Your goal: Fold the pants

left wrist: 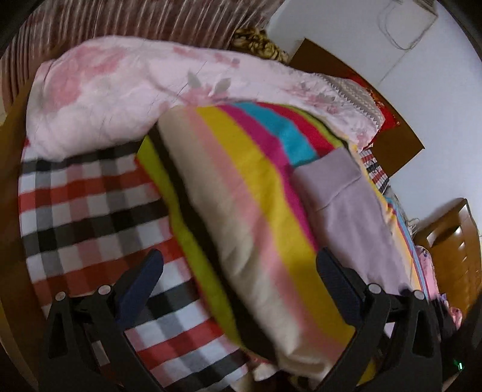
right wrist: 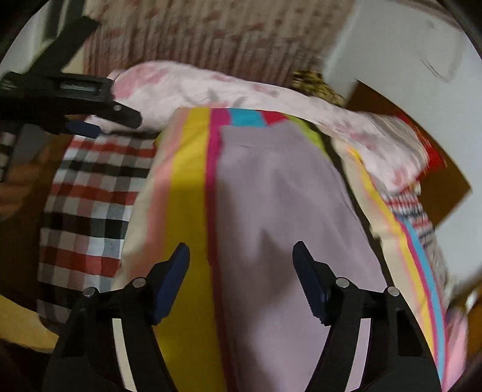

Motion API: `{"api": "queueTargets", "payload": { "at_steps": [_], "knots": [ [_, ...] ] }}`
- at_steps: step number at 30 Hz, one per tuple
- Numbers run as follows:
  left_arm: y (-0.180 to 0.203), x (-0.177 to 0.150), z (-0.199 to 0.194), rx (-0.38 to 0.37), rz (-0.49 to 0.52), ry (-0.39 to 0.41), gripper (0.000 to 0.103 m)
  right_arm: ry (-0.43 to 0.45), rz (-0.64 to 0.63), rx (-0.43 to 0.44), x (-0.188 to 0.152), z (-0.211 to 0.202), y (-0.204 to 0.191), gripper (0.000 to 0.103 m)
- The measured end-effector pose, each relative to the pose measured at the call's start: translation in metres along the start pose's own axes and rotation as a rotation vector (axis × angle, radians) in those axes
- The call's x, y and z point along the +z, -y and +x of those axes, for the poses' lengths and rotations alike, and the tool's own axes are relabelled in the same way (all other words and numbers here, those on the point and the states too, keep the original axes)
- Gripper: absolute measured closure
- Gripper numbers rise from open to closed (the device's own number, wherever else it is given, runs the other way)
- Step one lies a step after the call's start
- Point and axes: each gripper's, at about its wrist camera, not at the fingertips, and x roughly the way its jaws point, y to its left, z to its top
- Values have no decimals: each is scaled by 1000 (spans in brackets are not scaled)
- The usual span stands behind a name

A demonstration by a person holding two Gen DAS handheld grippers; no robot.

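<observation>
The lilac pants (right wrist: pixel 271 196) lie flat on a rainbow-striped blanket (right wrist: pixel 186 169) on the bed, with the waistband at the far end. My right gripper (right wrist: pixel 241 256) hovers over the pants with its jaws apart and nothing between the blue pads. In the left wrist view the pants (left wrist: pixel 346 205) lie to the right, beside a raised fold of the striped blanket (left wrist: pixel 241 187). My left gripper (left wrist: pixel 239 268) is open wide above that blanket and holds nothing. One of its blue fingers (right wrist: pixel 84 128) shows at the upper left of the right wrist view.
A pink floral quilt (left wrist: pixel 114 87) is bunched along the far side of the bed. A red, black and white checked sheet (left wrist: pixel 84 205) covers the left part. A wooden headboard (left wrist: pixel 397 150) and a wooden cabinet (left wrist: pixel 455 250) stand at the right. A ribbed curtain (left wrist: pixel 120 24) hangs behind.
</observation>
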Motion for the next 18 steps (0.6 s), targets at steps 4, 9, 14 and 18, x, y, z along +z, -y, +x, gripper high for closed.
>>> {"api": "queueTargets", "payload": {
  "at_steps": [4, 9, 14, 18],
  "knots": [
    [-7, -11, 9, -91, -5, -70, 2, -156, -174, -100, 14, 46, -23, 48],
    [15, -8, 42, -358, -45, -179, 2, -130, -197, -84, 9, 51, -17, 87],
    [39, 4, 75, -506, -81, -210, 2, -25, 127, 111, 9, 35, 37, 93],
    [52, 22, 107, -594, -143, -213, 2, -15, 154, 136, 12, 33, 45, 92]
  ]
}}
